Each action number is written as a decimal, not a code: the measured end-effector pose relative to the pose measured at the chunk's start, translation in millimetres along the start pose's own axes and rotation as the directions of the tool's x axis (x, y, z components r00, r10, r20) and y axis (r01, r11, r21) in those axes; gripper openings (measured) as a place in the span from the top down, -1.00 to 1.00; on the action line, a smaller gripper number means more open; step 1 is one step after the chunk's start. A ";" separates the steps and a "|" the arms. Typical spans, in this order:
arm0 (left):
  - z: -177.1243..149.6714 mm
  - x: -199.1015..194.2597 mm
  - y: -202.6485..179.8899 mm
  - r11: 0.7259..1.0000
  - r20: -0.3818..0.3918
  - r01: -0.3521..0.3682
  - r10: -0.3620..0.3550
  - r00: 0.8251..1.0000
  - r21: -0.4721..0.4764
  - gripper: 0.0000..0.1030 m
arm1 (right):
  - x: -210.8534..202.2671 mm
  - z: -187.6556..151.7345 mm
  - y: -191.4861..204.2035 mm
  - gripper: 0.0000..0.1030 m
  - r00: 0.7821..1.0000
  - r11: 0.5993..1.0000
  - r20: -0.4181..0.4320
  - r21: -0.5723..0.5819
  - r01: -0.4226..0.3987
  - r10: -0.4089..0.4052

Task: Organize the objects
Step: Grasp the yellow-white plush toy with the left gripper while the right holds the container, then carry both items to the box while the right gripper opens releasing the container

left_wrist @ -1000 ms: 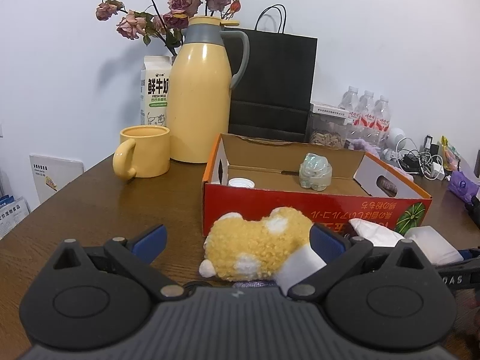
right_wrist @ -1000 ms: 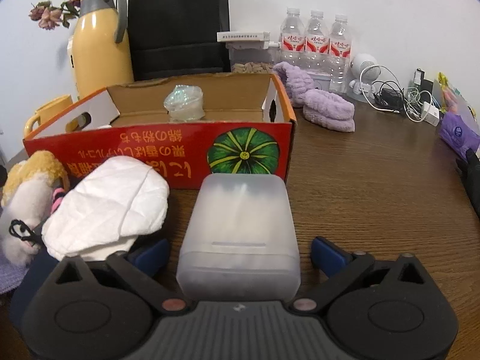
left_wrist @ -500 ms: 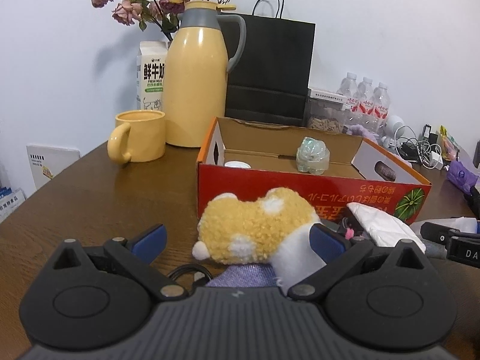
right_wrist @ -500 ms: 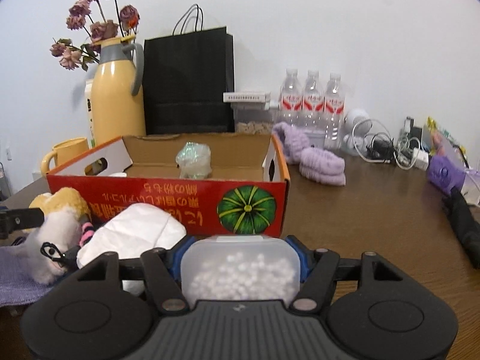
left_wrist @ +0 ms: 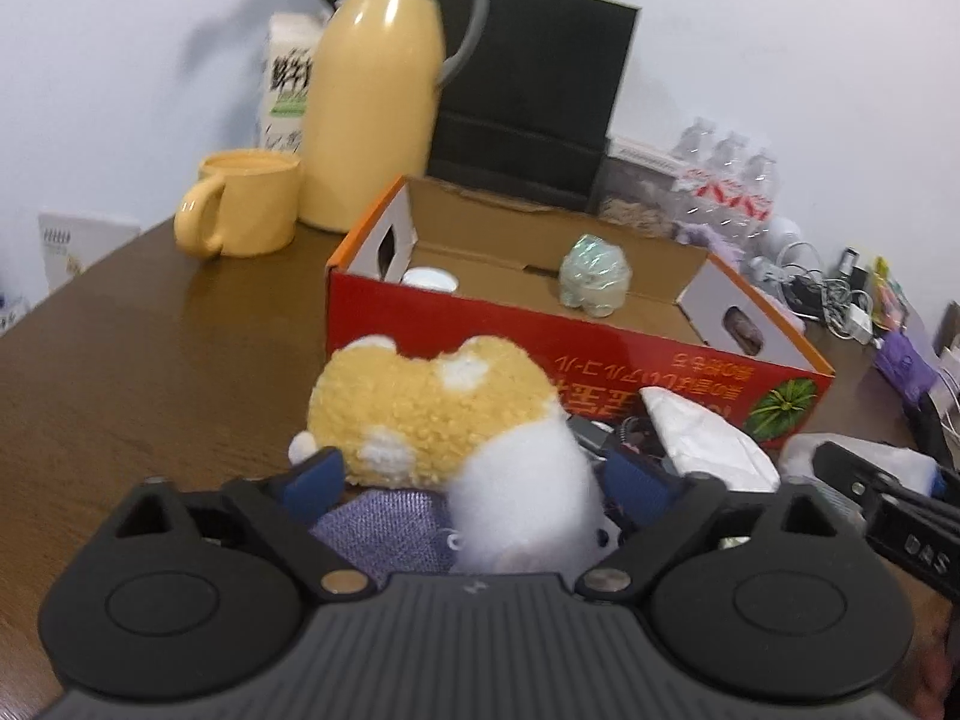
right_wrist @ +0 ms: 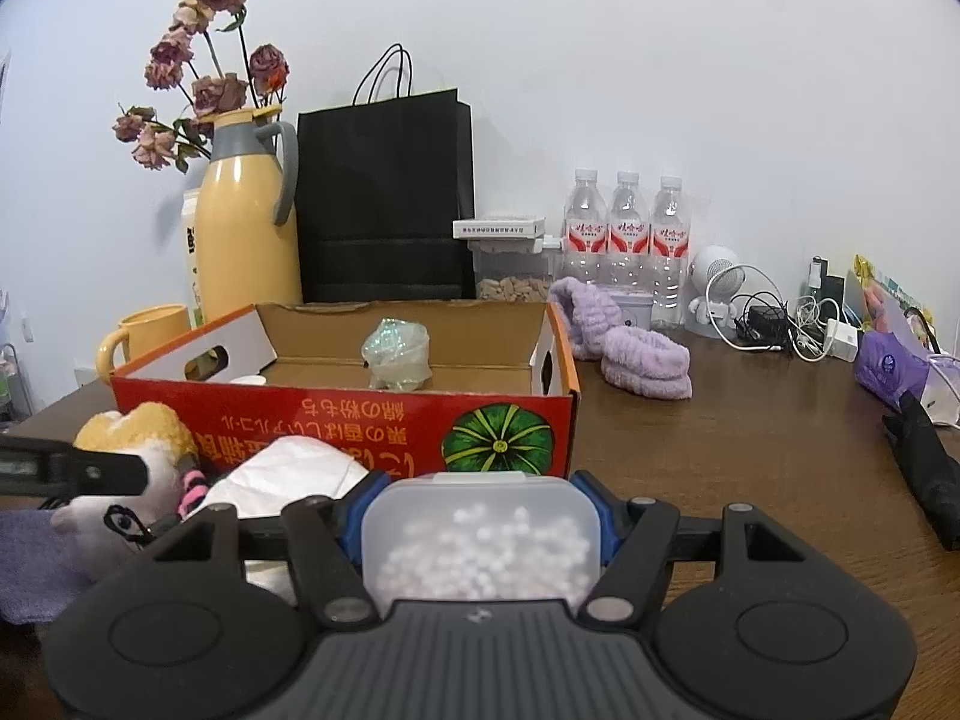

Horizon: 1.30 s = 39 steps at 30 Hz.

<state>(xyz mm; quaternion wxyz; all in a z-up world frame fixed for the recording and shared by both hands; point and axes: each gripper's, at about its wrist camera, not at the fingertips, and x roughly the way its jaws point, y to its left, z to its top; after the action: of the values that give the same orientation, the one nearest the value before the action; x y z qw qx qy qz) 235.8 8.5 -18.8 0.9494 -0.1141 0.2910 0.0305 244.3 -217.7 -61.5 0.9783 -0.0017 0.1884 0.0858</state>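
Observation:
My left gripper (left_wrist: pixel 474 480) is shut on a yellow and white plush toy (left_wrist: pixel 432 414), held just in front of the red cardboard box (left_wrist: pixel 600 360). The plush also shows at the left of the right wrist view (right_wrist: pixel 138 438). My right gripper (right_wrist: pixel 480 510) is shut on a frosted plastic container (right_wrist: pixel 480 540) of small white balls, lifted in front of the box (right_wrist: pixel 360 426). Inside the box stand a wrapped iridescent object (left_wrist: pixel 594 276) and a white lid (left_wrist: pixel 429 279).
A white tissue pack (right_wrist: pixel 288 468) and a purple cloth (left_wrist: pixel 384 528) lie by the box front. Behind stand a yellow mug (left_wrist: pixel 246 210), a yellow thermos (left_wrist: pixel 372 90), a black bag (right_wrist: pixel 384 204), water bottles (right_wrist: pixel 627 234), purple headbands (right_wrist: pixel 642 360) and cables (right_wrist: pixel 774 324).
My right gripper closed on the plastic container and lifted it. My left gripper closed on the plush toy and raised it, tilting the view.

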 end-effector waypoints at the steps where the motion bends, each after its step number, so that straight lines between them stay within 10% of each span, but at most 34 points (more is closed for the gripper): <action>1: -0.1 2.3 0.0 1.000 -0.009 -0.007 0.007 1.000 -0.009 -0.72 | -0.8 0.1 -0.2 -0.25 1.000 1.000 0.003 0.001 -0.002 0.002; 10: -5.9 9.9 -12.1 1.000 -0.045 0.013 -0.014 0.999 -0.018 0.02 | -6.7 0.5 -0.7 -0.26 0.999 1.000 0.028 0.006 -0.019 0.019; 39: 22.4 -35.9 -18.7 0.996 0.168 -0.019 0.004 0.986 0.088 0.06 | -31.6 19.1 12.9 -0.25 0.978 0.997 0.196 -0.054 -0.055 0.065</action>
<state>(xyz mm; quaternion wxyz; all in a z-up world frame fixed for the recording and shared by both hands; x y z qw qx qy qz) 220.5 -4.1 23.0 0.9744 -0.0671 0.2120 0.0323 220.2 -209.5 -31.7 0.9889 -0.0110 0.0879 0.1194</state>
